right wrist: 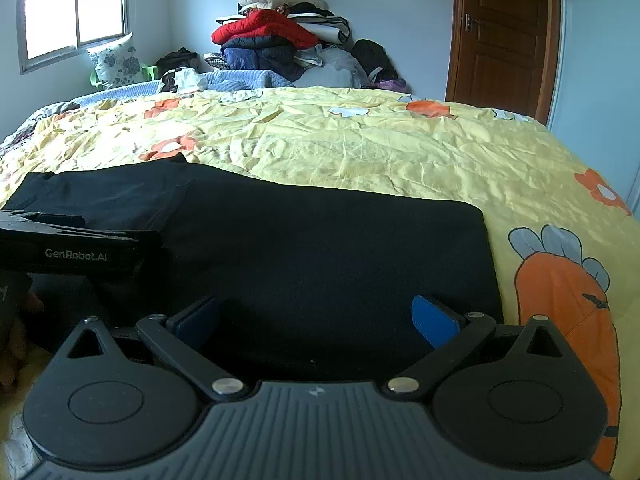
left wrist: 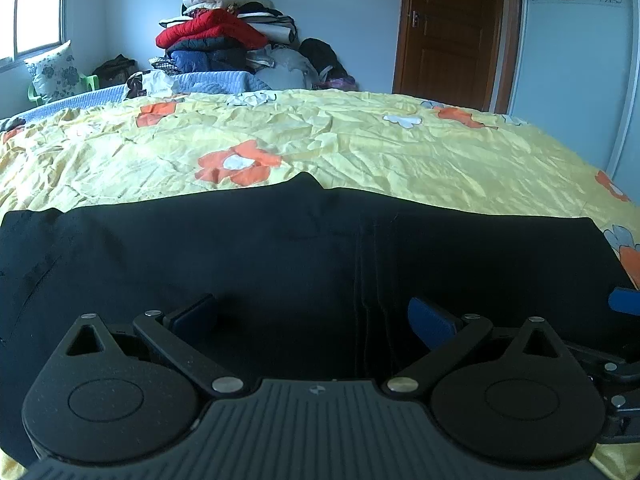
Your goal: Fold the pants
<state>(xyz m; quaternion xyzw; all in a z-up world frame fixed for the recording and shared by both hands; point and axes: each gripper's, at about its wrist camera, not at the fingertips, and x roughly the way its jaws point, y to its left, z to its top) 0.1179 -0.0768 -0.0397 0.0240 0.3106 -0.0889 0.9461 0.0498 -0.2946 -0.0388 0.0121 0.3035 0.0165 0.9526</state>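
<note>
Over the near edge of the black pants point(left wrist: 304, 248), which lie flat on the yellow bedspread point(left wrist: 360, 148), the left gripper point(left wrist: 312, 316) hovers with jaws wide and nothing held; a central seam ridge runs between its fingers, so a shallow pinch could catch only the top layer. From the right wrist, the right gripper point(right wrist: 316, 316) is equally wide near the pants' right edge, and an uneven lift could skew the fold.

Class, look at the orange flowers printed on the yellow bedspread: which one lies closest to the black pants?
The flower with the white centre, just beyond the pants' far edge, where a point of the cloth sticks up. The other orange flowers lie farther up the bedspread.
</note>
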